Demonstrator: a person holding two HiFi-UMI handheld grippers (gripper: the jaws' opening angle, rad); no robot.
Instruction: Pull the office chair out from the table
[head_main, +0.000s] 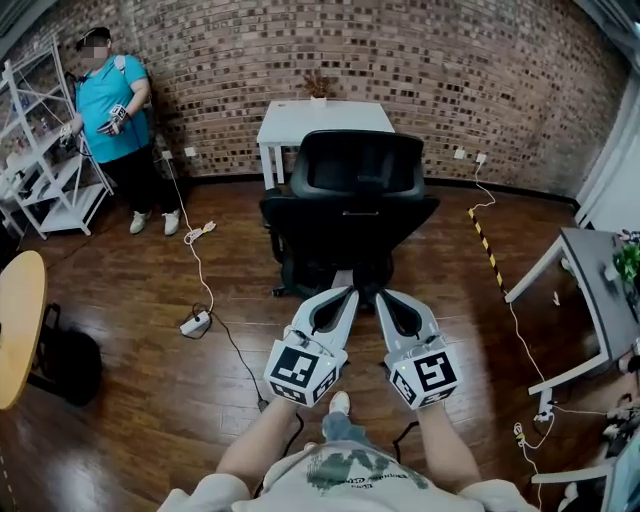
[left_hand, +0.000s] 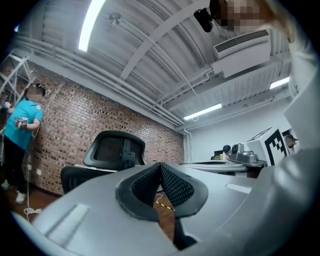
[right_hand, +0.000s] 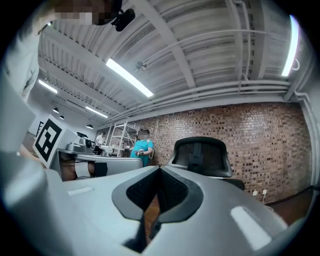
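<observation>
A black office chair (head_main: 355, 200) stands with its mesh back toward me, pushed up to a small white table (head_main: 320, 120) by the brick wall. My left gripper (head_main: 347, 293) and right gripper (head_main: 381, 297) are held side by side just short of the chair's base, apart from it. Both are shut with nothing between the pads. In the left gripper view the chair (left_hand: 115, 150) sits left of the closed left gripper (left_hand: 160, 165). In the right gripper view the chair (right_hand: 200, 155) rises right of the closed right gripper (right_hand: 160, 169).
A person in a teal shirt (head_main: 110, 110) stands at the back left beside a white shelf (head_main: 40, 150). A power strip and cable (head_main: 195, 322) lie on the wood floor to the left. A grey desk (head_main: 600, 290) stands at the right, a round wooden table (head_main: 15, 320) and black bag (head_main: 65, 365) at the left.
</observation>
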